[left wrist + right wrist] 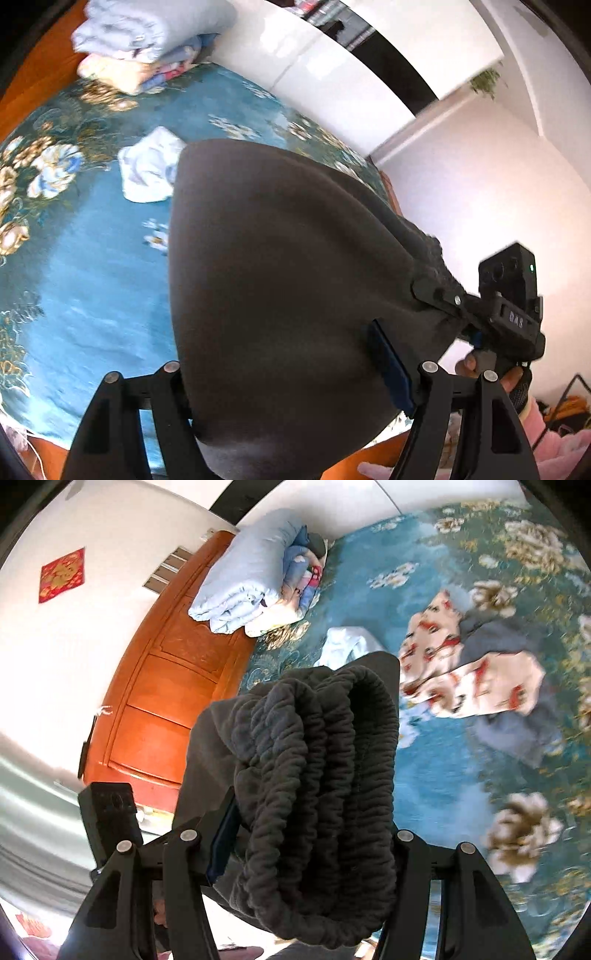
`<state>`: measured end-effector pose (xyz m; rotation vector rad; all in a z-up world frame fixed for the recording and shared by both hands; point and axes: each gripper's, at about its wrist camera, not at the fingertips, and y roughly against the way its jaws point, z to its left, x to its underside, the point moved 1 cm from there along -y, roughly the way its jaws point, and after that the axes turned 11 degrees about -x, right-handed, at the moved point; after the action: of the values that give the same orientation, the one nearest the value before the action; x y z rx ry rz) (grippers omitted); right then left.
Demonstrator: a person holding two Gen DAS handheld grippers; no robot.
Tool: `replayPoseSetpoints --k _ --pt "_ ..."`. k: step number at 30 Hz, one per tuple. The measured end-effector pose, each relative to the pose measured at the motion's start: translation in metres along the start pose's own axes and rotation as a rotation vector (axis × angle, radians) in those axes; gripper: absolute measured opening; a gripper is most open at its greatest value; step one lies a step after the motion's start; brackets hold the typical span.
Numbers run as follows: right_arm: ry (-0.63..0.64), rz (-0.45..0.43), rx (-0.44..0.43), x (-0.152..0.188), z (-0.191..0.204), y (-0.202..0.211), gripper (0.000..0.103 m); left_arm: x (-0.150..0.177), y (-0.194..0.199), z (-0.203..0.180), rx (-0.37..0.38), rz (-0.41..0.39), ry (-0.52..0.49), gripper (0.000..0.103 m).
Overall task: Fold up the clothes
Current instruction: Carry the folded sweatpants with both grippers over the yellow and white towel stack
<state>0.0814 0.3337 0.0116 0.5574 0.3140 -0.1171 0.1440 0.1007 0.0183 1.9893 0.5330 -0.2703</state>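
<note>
With both the left tongs (295, 384) and right tongs (306, 849) clenched on the dark garment (280, 266), its bunched elastic waistband (321, 760) may slip free of the right tongs and drop onto the bed (92, 295) beyond them.

black tool (295, 398), silver pivot screws, pink sleeve (554, 443)

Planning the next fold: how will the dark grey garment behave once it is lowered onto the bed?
The dark grey garment is probably floppy: it sags between both grippers. Its gathered elastic band looks bulky, so folds may spring open.

Both grippers (295, 391) (303, 856) clamped, raised
</note>
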Motion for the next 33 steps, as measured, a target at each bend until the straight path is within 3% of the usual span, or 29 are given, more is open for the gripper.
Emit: replayPoseSetpoints --k 4,9,17,21,26,33 --pt "-0.003 -0.027 -0.019 0.005 -0.022 0.052 0.061 0.003 -0.006 -0.051 -0.018 0.024 -0.067 0.078" --pt "-0.077 -0.108 -0.039 0.013 -0.048 0.094 0.061 -0.006 -0.016 -0.09 0.025 0.038 -0.162 0.078" --pt "-0.191 -0.248 0.106 0.032 -0.071 0.172 0.061 -0.013 -0.067 -0.16 0.207 0.135 -0.334 0.078" --pt "-0.239 -0.316 0.167 0.046 -0.088 0.215 0.061 -0.003 -0.092 -0.207 0.251 0.2 -0.39 0.078" --pt "-0.327 -0.418 0.161 0.062 -0.128 0.274 0.061 0.008 -0.118 -0.273 0.269 0.236 -0.496 0.078" --pt "-0.339 -0.452 0.134 0.05 -0.201 0.356 0.061 0.025 -0.184 -0.38 0.228 0.229 -0.547 0.078"
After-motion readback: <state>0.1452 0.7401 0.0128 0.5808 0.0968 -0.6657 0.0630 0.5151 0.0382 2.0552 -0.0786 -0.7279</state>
